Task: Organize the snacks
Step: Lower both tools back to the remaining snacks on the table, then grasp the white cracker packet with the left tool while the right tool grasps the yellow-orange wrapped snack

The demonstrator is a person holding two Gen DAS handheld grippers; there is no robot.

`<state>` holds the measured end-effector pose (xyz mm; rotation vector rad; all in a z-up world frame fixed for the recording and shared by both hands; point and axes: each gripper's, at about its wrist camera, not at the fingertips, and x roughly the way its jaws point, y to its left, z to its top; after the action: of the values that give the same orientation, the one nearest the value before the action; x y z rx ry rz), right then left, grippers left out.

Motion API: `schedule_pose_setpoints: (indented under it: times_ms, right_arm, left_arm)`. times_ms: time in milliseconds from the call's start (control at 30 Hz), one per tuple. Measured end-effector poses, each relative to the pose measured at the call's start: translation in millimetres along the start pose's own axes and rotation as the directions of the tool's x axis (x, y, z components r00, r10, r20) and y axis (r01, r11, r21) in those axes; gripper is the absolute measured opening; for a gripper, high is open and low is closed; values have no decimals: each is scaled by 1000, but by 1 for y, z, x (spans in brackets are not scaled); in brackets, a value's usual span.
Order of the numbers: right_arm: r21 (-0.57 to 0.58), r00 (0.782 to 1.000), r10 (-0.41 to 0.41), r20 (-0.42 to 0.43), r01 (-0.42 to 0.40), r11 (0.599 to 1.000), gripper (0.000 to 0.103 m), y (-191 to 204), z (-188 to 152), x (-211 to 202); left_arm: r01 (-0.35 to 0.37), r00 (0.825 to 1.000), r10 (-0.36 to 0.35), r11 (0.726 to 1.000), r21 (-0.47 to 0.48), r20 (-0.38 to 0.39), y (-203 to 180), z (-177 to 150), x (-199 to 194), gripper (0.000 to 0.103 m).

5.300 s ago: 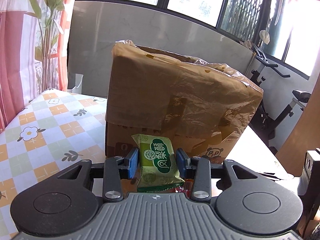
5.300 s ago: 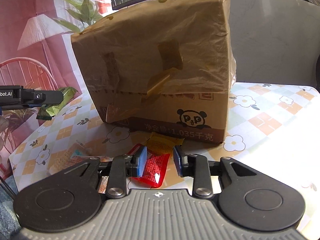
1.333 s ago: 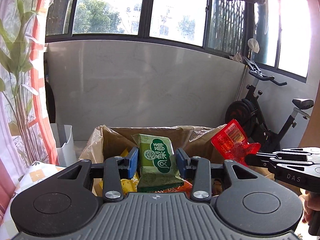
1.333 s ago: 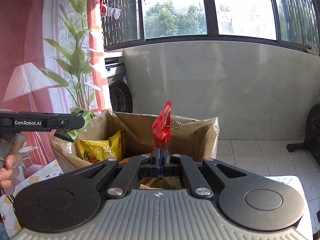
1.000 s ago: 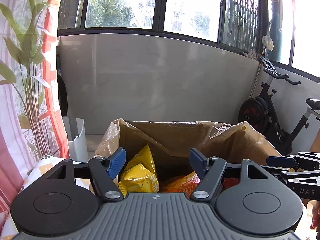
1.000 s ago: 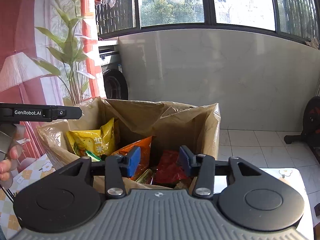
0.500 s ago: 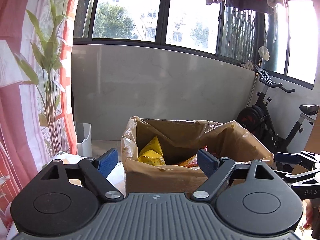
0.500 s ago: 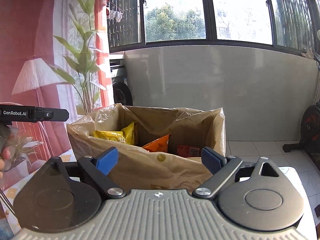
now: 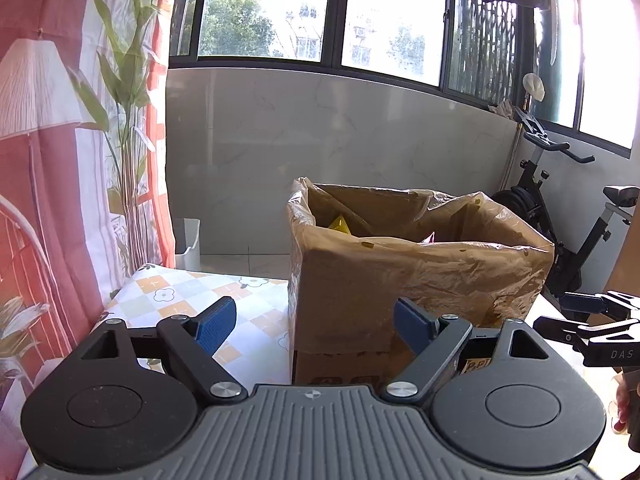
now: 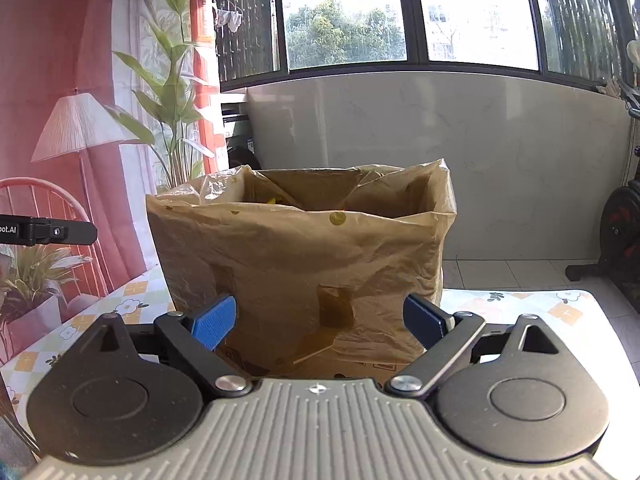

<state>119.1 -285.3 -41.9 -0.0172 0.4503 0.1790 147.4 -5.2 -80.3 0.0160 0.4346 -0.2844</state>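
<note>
Both grippers have backed off from above the tall cardboard box lined with a crinkled brown plastic bag (image 9: 416, 272), which sat right under them a second ago with the snacks in full view; now only its front wall fills each view, and the green packet and red packet they carried are gone from the fingers, dropped inside by the look of it. Left gripper (image 9: 315, 322): blue-padded fingers (image 9: 214, 324) spread wide, nothing between them, having just opened over the last second. Right gripper (image 10: 318, 320): same, fingers (image 10: 212, 322) wide apart and empty, also just opened. Snacks now sit in the box; from here only a yellow packet tip (image 9: 340, 224) and a sliver of red (image 9: 430, 237) show over the rim. Box stands on the desk with the floral checked cloth (image 9: 176, 296), left of centre in the left view. No loose snacks visible on the desk in either view, so cannot tell whether any remain. Risks, judged: the loose bag liner overhangs the rim and could snag an open finger on the next pass; swinging low toward the desk could knock the box wall and shove it; the two grippers sit close side by side and could clash.
</note>
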Motion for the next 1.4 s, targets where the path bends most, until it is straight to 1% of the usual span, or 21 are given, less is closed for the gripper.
schedule_pose_setpoints:
  times_ms: [167,367,467,633,800,1000,1100,1200,1267,1300,1333,1400]
  right_arm:
    - [41,999,-19,-36,21,999,93,0,-21,8]
    - [50,995,-18,-95,22,999,92,3,-38,20]
    - [55,993,-2,-118,9,998,90,4,-45,25]
    - [56,987,-11,-160,20,998,89,1,-56,37]
    - [104,984,1,-180,18,994,89,-3,-68,52]
    - [113,971,8,-239,20,993,88,8,-80,87]
    - [103,965,2,-263,26,994,87,12,-82,107]
    - [73,951,-9,-308,33,997,87,13,-83,128]
    - [83,941,-12,-339,43,996,83,10,-87,140]
    - [82,939,-20,-344,51,995,83,10,-88,144]
    - [75,943,-30,-330,58,996,84,12,-90,144]
    - [46,944,-54,-326,73,996,84,16,-92,147]
  left_arm:
    - [-26,999,25,1000,-7,-47,16,-16,0,87]
    - [-38,994,35,999,-26,-103,24,-35,11,86]
    - [-19,993,16,999,-26,-116,21,-43,15,85]
    - [7,992,-11,999,-33,-128,17,-55,24,84]
    - [38,988,-44,998,-41,-148,17,-67,36,82]
    - [36,981,-50,997,-75,-186,20,-84,51,79]
    - [36,982,-52,995,-89,-182,20,-88,55,78]
    - [17,982,-30,997,-75,-186,18,-92,59,78]
    - [5,982,-20,997,-77,-190,18,-94,60,78]
    - [7,981,-22,997,-78,-190,19,-95,60,78]
    - [8,982,-22,997,-77,-190,19,-96,60,78]
    - [9,982,-22,997,-71,-187,17,-99,60,78]
